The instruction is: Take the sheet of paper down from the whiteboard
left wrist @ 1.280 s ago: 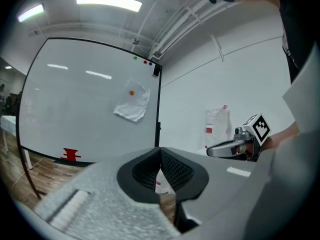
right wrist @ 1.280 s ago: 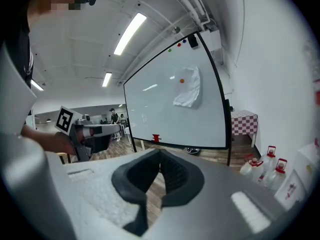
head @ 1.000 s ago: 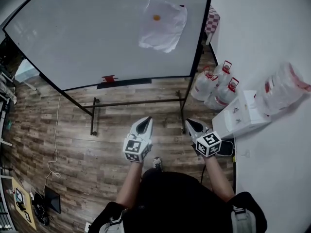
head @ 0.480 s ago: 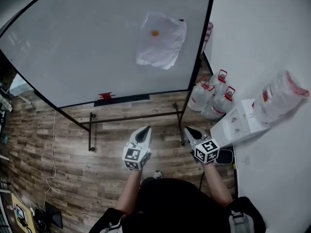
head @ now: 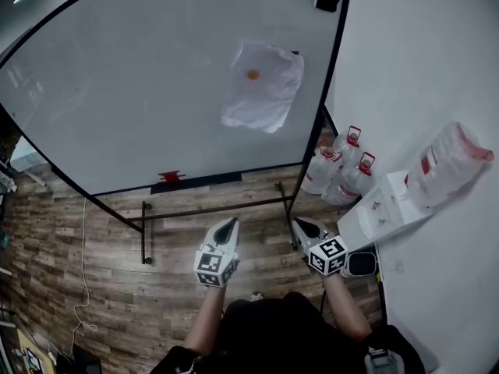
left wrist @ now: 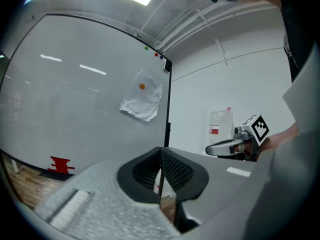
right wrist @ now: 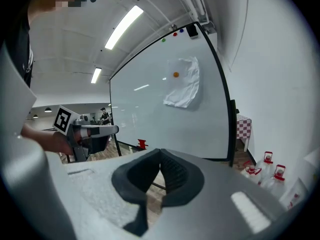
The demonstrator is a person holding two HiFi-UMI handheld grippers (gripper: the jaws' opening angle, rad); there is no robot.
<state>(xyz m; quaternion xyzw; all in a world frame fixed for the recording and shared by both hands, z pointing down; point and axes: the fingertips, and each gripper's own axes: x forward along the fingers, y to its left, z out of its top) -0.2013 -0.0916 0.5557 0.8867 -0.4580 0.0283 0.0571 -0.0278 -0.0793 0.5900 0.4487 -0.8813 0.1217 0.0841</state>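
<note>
A crumpled sheet of paper point(head: 263, 86) is being pinned to the whiteboard point(head: 132, 100) by an orange magnet point(head: 253, 74); below the whiteboard, the left gripper point(head: 230, 224) and right gripper point(head: 299, 224) are being held closed (both empty).

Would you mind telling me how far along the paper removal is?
Nothing is done: the paper hangs on the whiteboard under an orange magnet. In hand: the left gripper and right gripper are shut, empty, short of the board. Left: reach, grip, pull it off.
</note>
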